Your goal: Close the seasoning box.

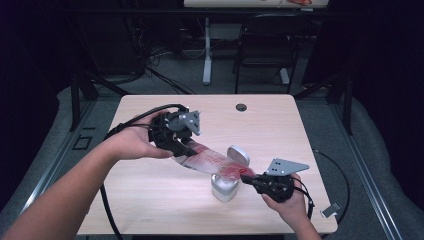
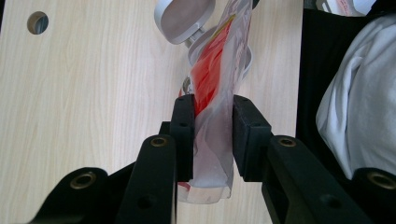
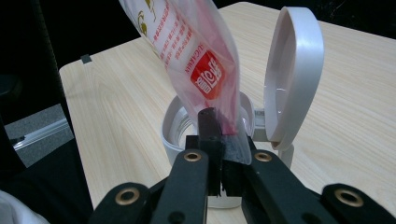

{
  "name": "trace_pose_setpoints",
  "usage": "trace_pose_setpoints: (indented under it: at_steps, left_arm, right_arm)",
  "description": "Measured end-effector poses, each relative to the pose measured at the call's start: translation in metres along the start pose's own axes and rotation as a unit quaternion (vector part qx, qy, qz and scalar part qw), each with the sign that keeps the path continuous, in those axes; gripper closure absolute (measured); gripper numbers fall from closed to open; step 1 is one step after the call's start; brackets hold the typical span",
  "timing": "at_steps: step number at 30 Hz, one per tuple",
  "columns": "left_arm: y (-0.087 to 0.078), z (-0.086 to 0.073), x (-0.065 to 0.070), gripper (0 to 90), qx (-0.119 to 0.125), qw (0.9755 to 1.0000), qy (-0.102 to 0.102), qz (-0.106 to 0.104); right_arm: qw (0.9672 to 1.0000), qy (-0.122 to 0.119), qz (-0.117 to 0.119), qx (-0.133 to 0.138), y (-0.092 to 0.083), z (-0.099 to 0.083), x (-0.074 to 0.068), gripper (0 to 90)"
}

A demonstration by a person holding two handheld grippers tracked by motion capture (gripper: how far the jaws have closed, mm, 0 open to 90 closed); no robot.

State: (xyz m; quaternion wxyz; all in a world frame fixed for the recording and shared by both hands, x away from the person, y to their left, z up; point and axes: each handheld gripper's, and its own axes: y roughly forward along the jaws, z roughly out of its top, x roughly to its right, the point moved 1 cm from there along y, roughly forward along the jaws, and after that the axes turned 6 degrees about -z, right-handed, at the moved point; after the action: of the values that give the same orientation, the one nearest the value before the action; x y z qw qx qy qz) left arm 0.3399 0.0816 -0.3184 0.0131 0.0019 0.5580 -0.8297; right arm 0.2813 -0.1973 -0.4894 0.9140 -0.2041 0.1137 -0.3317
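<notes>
the right hand (image 1: 286,200) comes in from the near edge of the tabletop (image 1: 150,200), wrist low, holding the right claw (image 1: 248,178) pointed back toward the middle. its jaws are pressed together on the lower corner of a clear plastic pouch (image 1: 212,161) with red print; in the right gripper view the claw (image 3: 223,140) pinches that corner just over the mouth of a small white container (image 3: 170,135). the container (image 1: 223,187) stands on the tabletop right beside the right claw, its round hinged lid (image 1: 238,155) swung open and standing upright behind it.

farther in, the left forearm (image 1: 60,195) reaches diagonally from the near left corner, and the left hand (image 1: 135,142) grips the left claw (image 1: 187,150) raised above the tabletop and aimed down toward the container. in the left gripper view its jaws stand part way apart with the pouch's other end (image 2: 212,140) between them, the pads closing on the crumpled film from both sides. the pouch stretches slanted between the two claws, high at the left one, low at the right one, its red part hanging into the container's opening.

bare wood lies all around: wide room to the left and behind, less toward the near edge and right edge. a cable hole (image 1: 241,107) sits near the far edge, and a chair (image 1: 265,45) stands on the floor beyond.
</notes>
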Motion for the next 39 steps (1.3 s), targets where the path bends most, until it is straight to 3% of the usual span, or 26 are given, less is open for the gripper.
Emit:
trace_pose_setpoints:
  at_steps: [39]
  left_arm:
    - [-0.0089, 0.0003, 0.0011, 73.1, 0.005, 0.9999, 0.005, 0.007]
  right_arm:
    - [1.0000, 0.003, 0.002, 0.007, 0.0039, 0.0037, -0.0025, 89.6]
